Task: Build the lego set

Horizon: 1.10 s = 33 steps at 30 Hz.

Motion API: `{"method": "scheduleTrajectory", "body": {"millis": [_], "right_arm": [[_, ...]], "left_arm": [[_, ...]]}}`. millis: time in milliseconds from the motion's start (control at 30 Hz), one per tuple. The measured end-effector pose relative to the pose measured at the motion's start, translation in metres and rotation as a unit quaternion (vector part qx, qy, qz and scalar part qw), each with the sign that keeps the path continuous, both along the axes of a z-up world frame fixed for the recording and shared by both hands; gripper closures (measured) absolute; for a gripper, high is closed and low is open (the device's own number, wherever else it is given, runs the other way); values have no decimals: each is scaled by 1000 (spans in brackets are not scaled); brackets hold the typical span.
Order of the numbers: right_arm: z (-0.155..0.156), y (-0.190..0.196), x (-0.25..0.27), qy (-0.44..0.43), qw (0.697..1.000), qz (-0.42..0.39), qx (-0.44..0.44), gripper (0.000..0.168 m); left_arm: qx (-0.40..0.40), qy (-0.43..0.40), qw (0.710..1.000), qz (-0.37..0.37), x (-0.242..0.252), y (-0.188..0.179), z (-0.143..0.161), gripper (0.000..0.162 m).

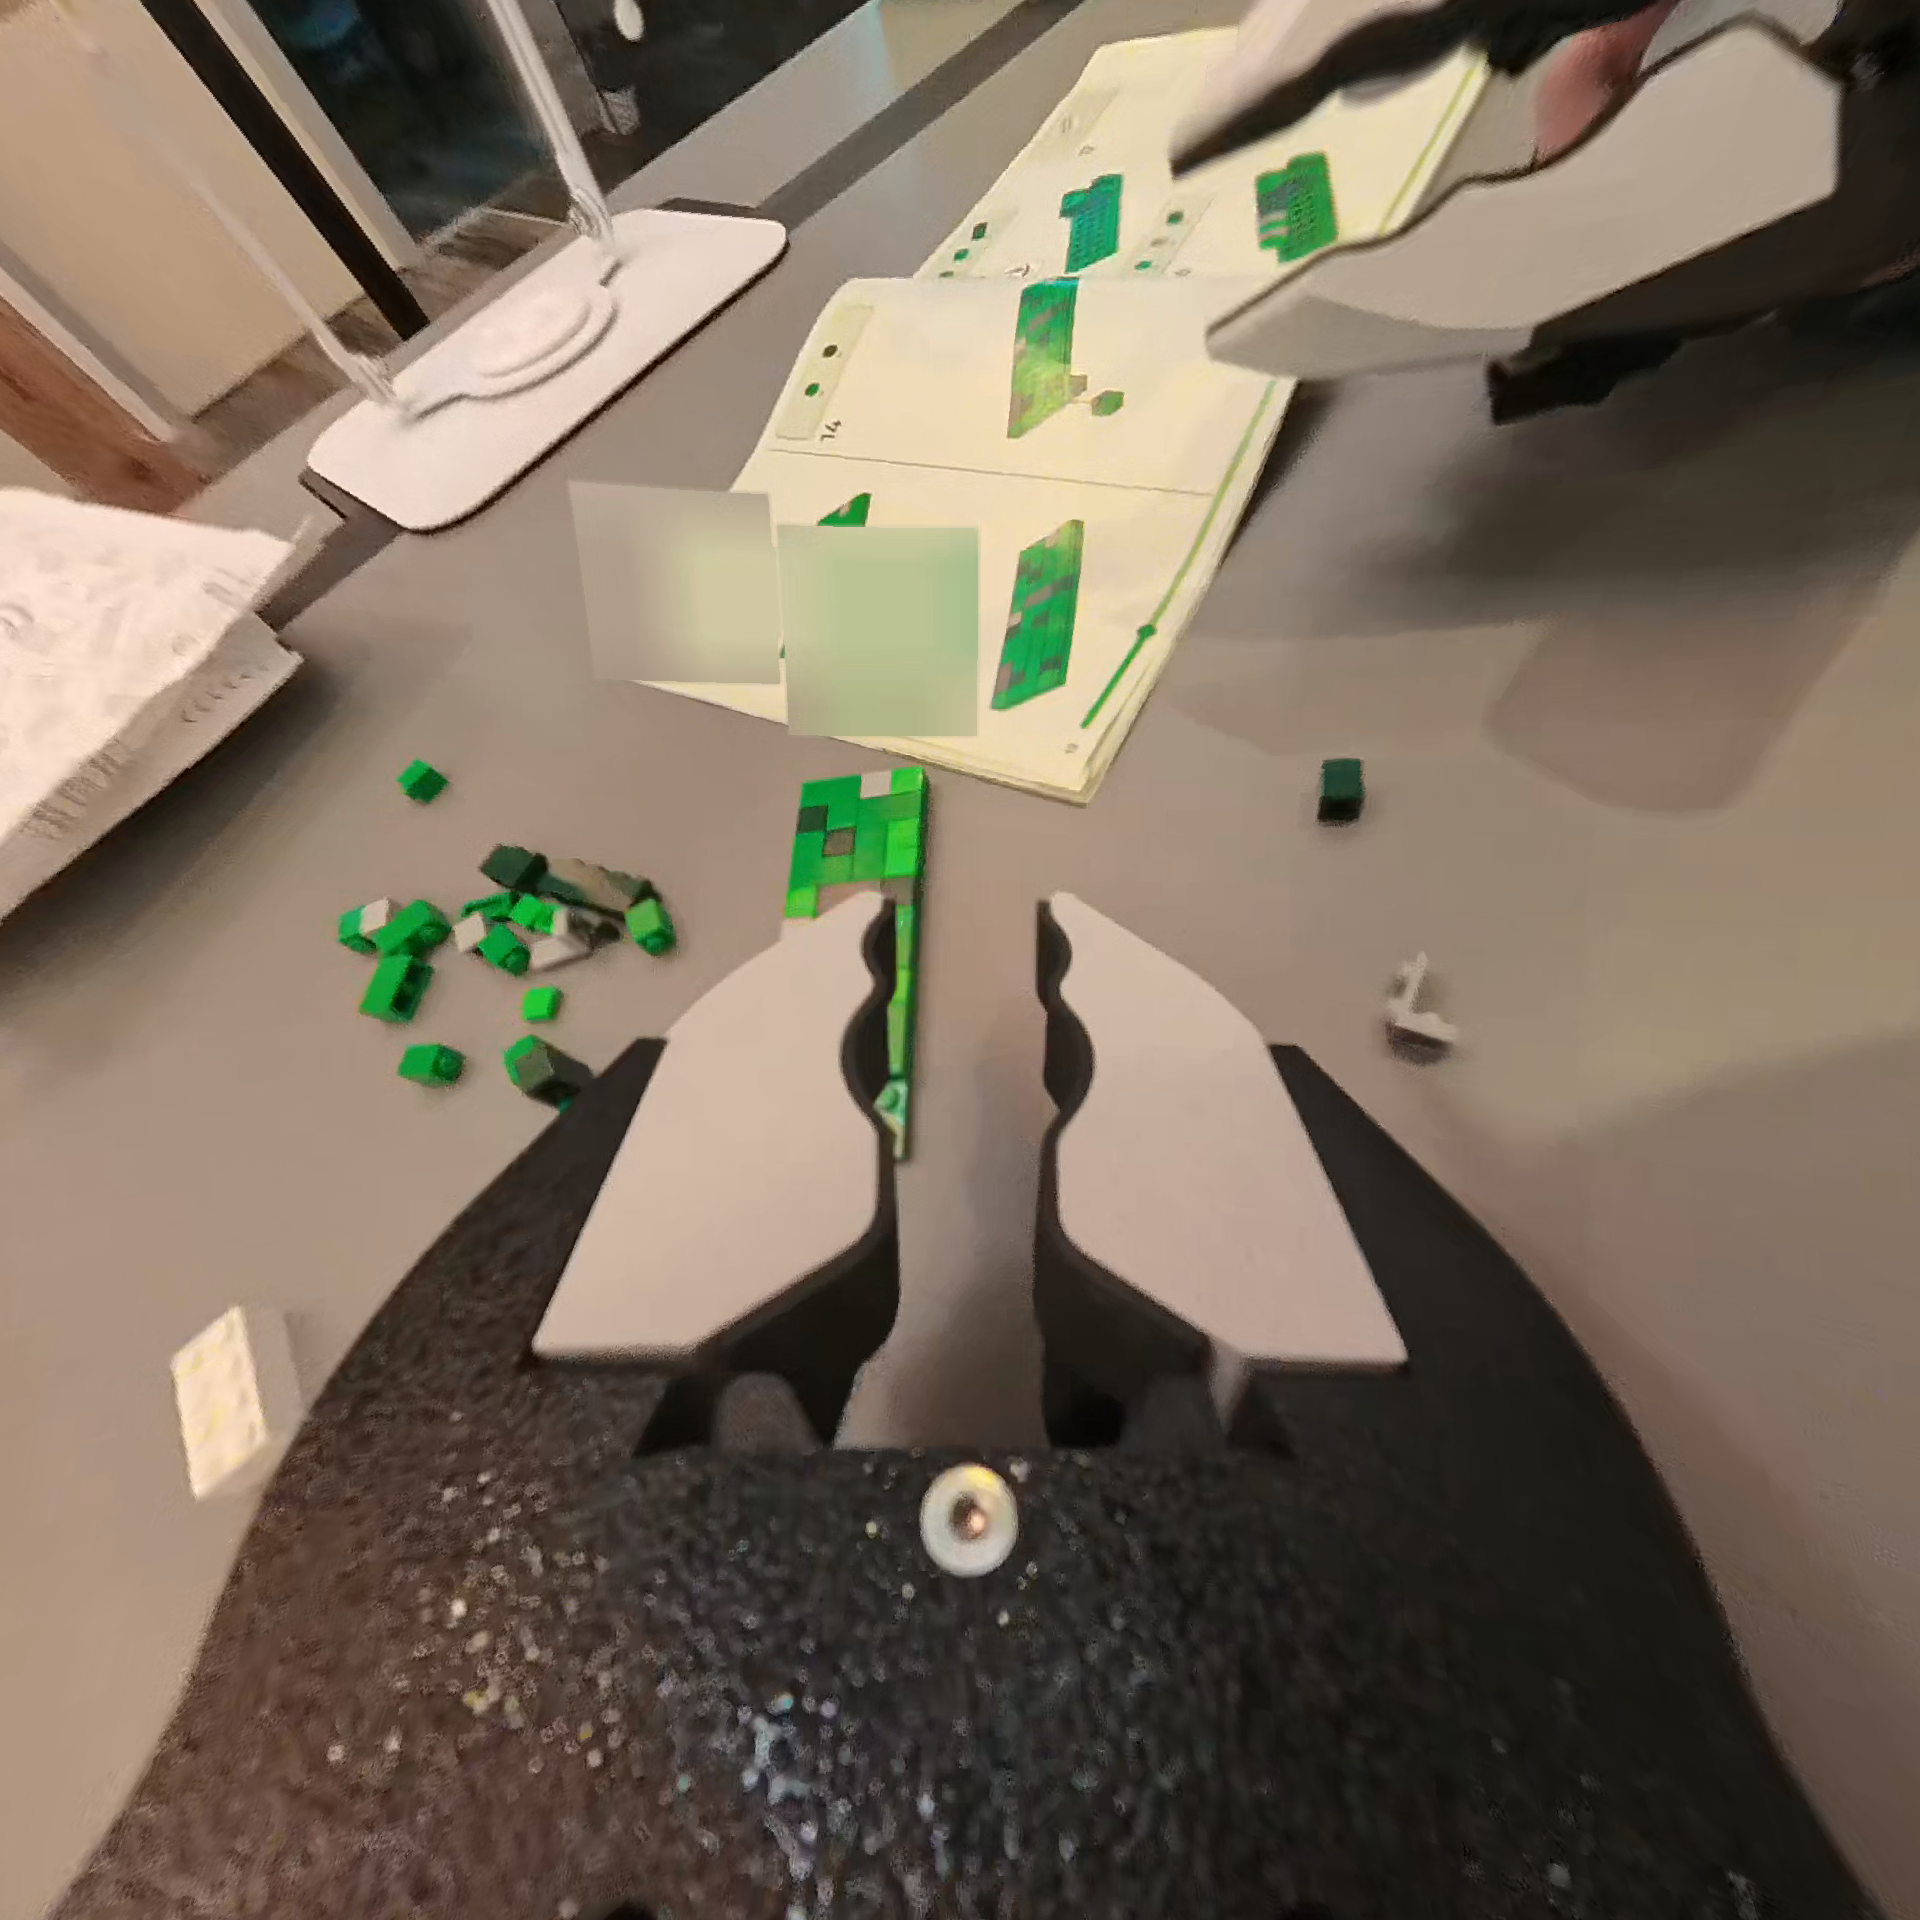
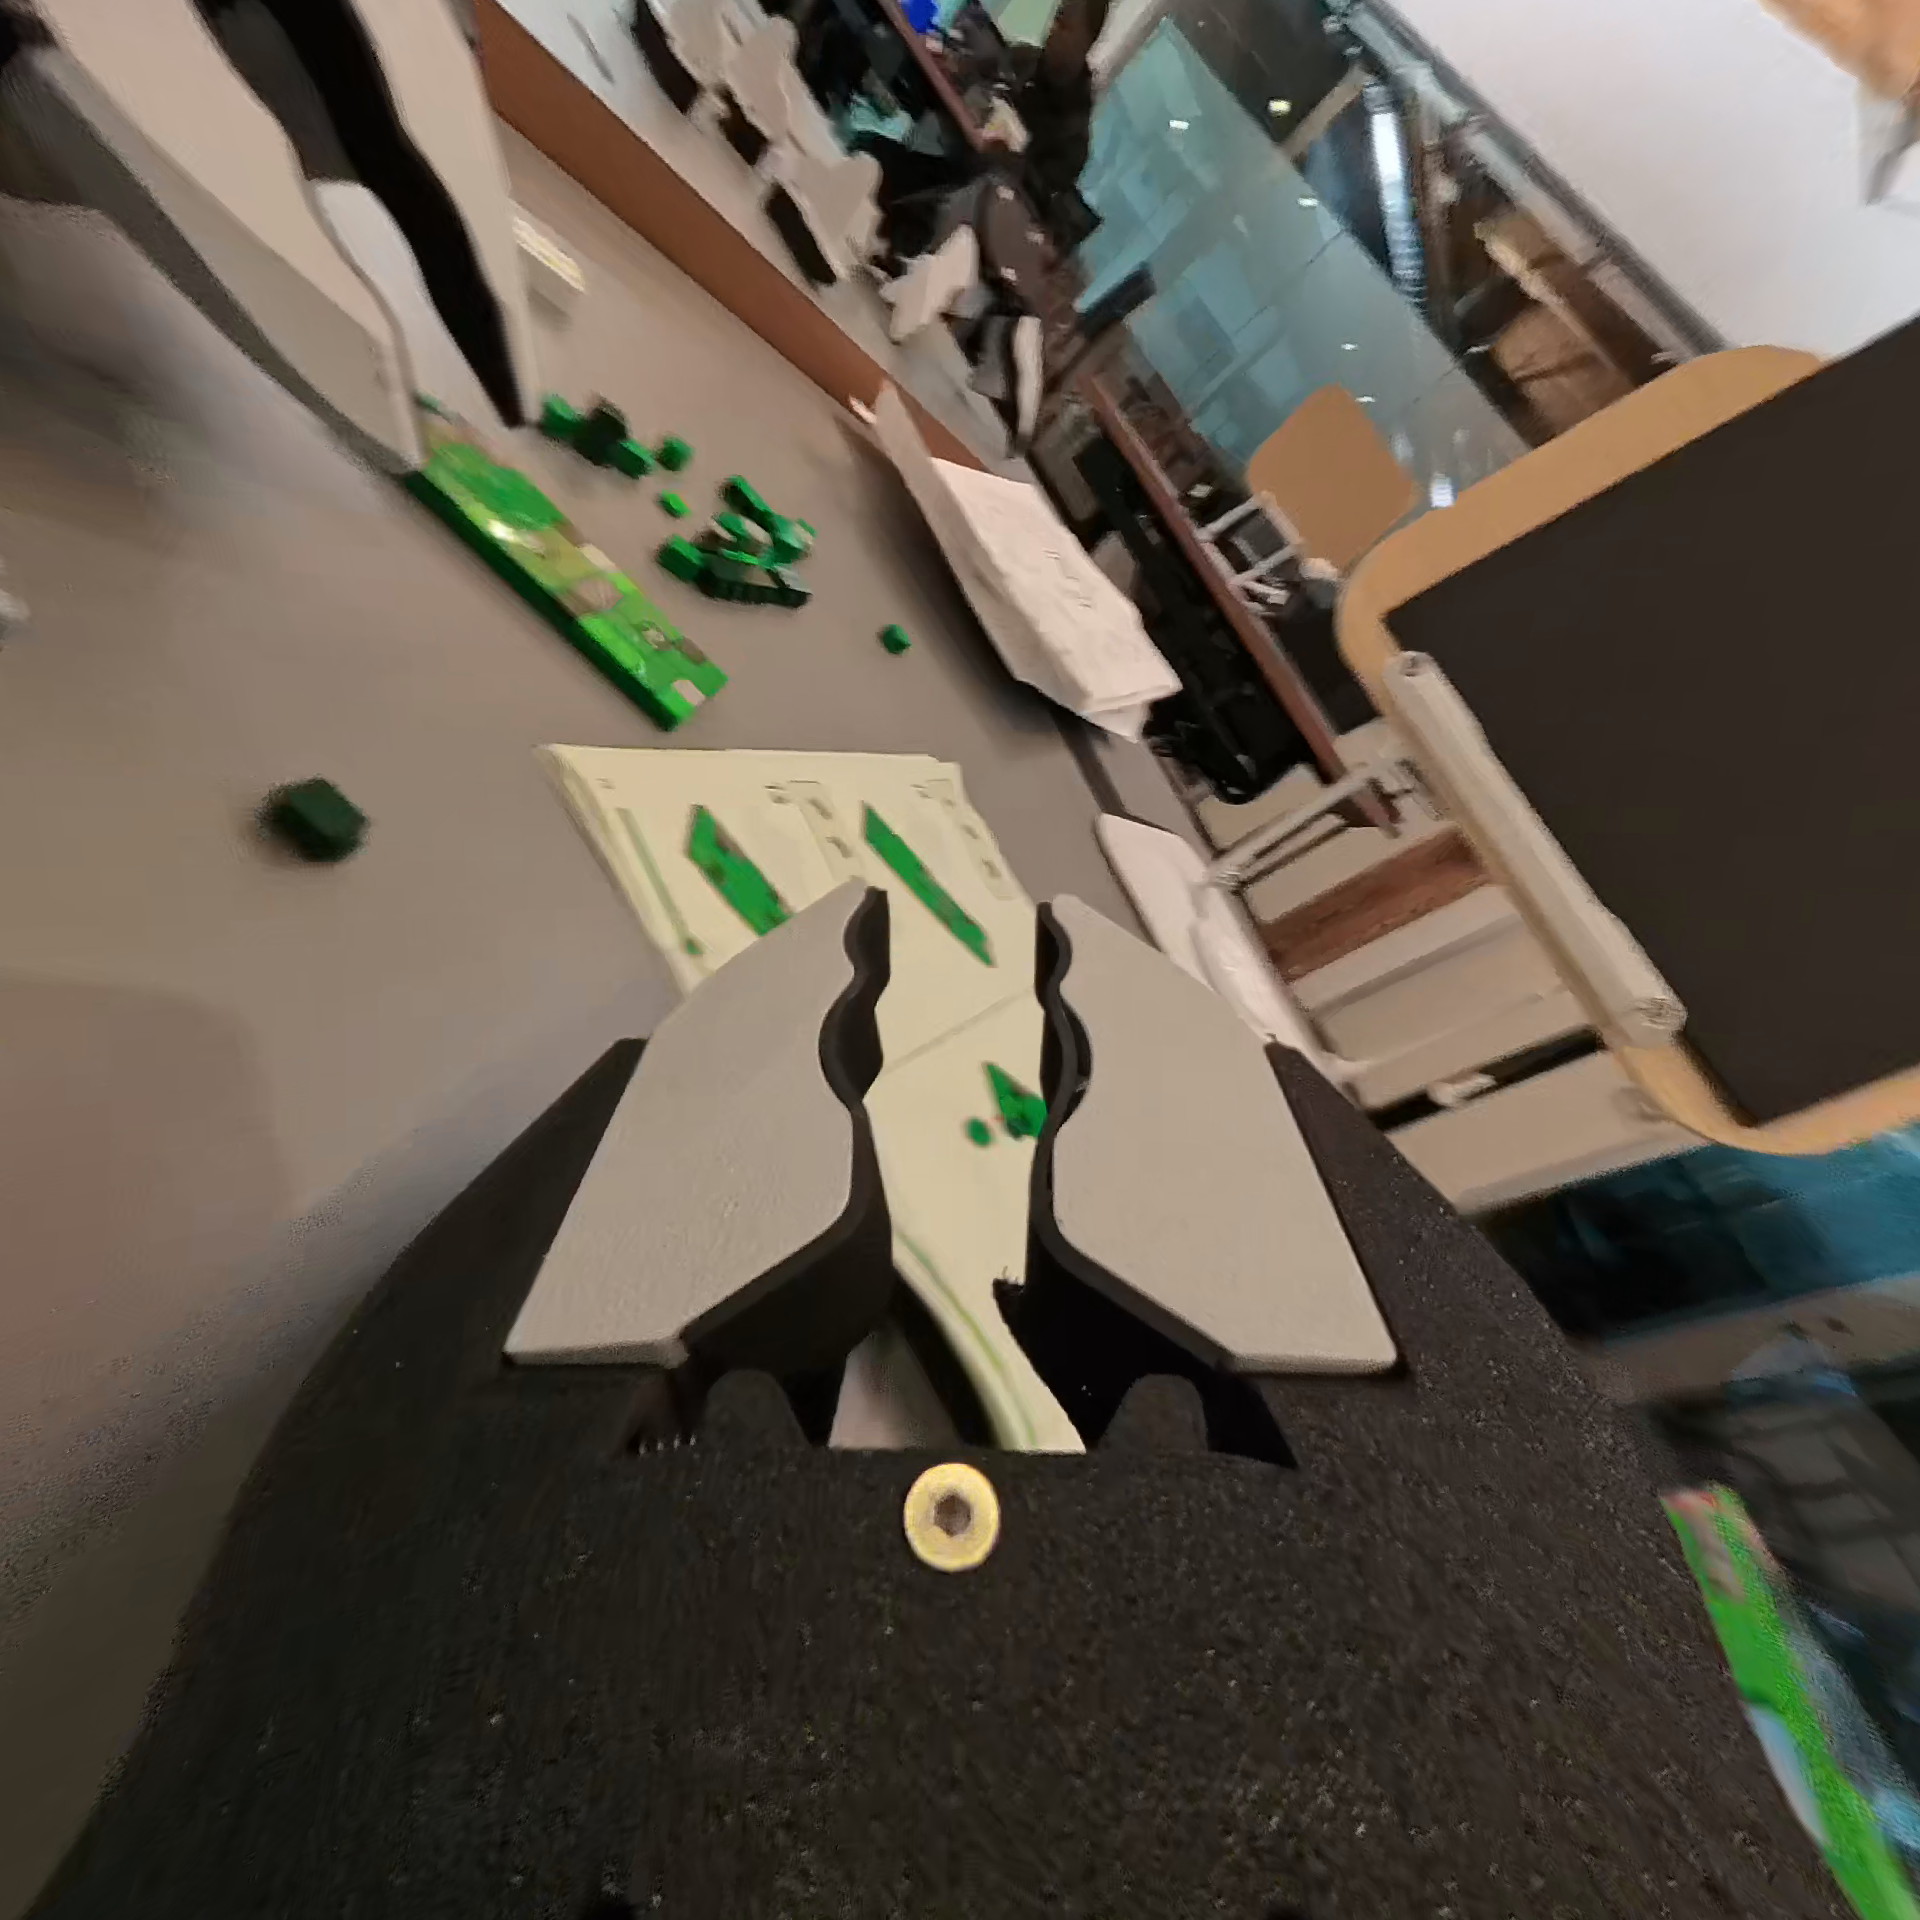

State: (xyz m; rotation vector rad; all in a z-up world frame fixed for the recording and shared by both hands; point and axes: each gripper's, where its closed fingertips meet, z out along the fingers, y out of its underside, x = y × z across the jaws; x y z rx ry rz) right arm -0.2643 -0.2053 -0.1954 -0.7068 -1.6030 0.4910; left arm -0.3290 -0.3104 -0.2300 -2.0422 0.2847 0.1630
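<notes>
Left wrist view: left gripper (image 1: 964, 914) low over the grey table (image 1: 1351, 1039), jaws parted with a moderate gap, nothing between them. The green plate assembly (image 1: 862, 842), a long flat strip tiled in mixed light/dark green with a few grey squares, lies on the table at about 11 o'clock of the fingertips; its near end runs under or beside the left finger (image 1: 769, 1091), contact unclear. Loose brick pile (image 1: 499, 935), bright green, dark green and some grey-white, sits at 9 o'clock of the gripper. A lone dark green brick (image 1: 1340, 790) lies at 2 o'clock, a small grey piece (image 1: 1418, 1008) at 3 o'clock, a pale plate (image 1: 223, 1392) at 8 o'clock. Open instruction booklet (image 1: 1132, 499) at 12 o'clock beyond the assembly. Right gripper (image 1: 1507, 208) hangs over the booklet at 1 o'clock, blurred.

Right wrist view: tilted frame. Right gripper (image 2: 961, 914) above the instruction booklet (image 2: 727, 821), jaws parted a moderate gap, empty; page shows through the gap. Green plate assembly (image 2: 571, 582) at 11 o'clock, well apart, with the left gripper (image 2: 416, 312) at its far end. Loose brick pile (image 2: 738, 551) just past it; dark green brick (image 2: 317, 821) at 9 o'clock. Only this view shows the white papers (image 2: 1039, 592), the board (image 2: 1714, 727) at 3 o'clock and the office behind.
</notes>
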Motion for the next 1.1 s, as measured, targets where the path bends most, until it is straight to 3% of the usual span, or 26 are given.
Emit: {"method": "scheduleTrajectory", "body": {"millis": [167,400,600,867,933,1100], "right_arm": [[-1,-30,9,-30,993,65,-90,145],[-11,-28,8,-43,993,53,-97,148],[-13,-29,7,-47,993,55,-93,148],[-17,-33,6,-56,993,61,-78,148],[-17,-33,6,-57,993,63,-77,148],[-17,-33,6,-56,993,66,-81,148]], "left_arm": [[-34,-108,994,-12,10,-24,-3,128],[-25,-118,991,52,-23,-32,-2,120],[-105,-64,991,55,-32,-2,-25,106],[-149,-98,984,20,-24,11,-32,113],[-149,-97,984,18,-23,8,-32,129],[-149,-108,983,-15,-13,-6,-31,129]]}}
